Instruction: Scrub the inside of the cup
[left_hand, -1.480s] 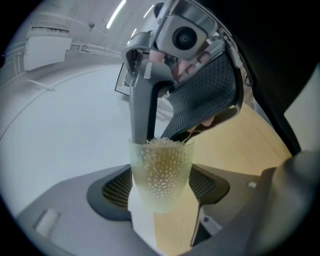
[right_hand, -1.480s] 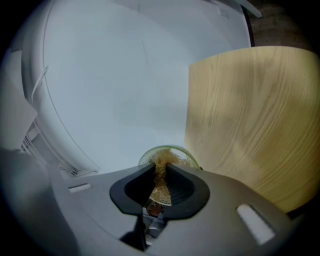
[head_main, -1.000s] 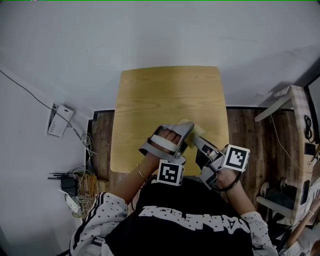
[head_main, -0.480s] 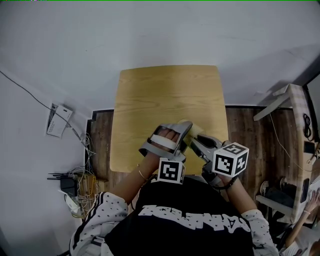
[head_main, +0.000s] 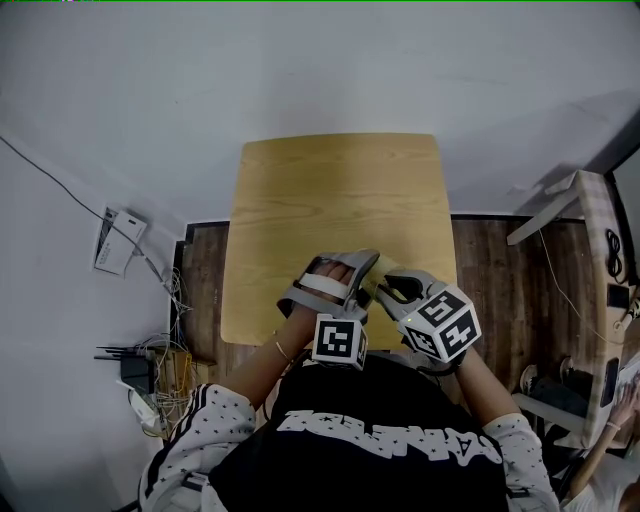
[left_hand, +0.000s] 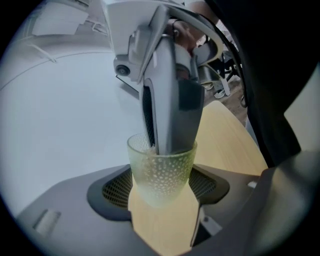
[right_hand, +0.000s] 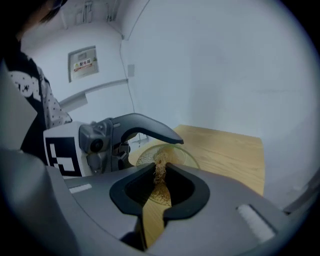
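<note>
The left claw (left_hand: 162, 192) is pinched on the lower wall of the pale green, dimpled translucent cup (left_hand: 161, 167), which is held over the near end of the light wooden worktop (head_main: 335, 200), close to the person's body. The right claw (right_hand: 160, 176) is pressed together on a thin tuft of brownish fibrous scrubber (right_hand: 160, 166), and its tips are sunk past the rim into the cup.

The scrubbing itself is judged to be the step in hand. For the next move, the scrubber needs to be swept round the inner wall and down to the base, while the cup is gripped firmly enough that it is not twisted loose by the sideways push. Little room is left inside the cup by the broad grey jaws, so parts of the wall may be missed.

Further out, a white box (head_main: 118, 240) and tangled cables (head_main: 165, 370) are seen at the left, and a pale wooden frame (head_main: 598, 240) at the right. All are well apart from the work, and nothing is seen to stand in the way.
</note>
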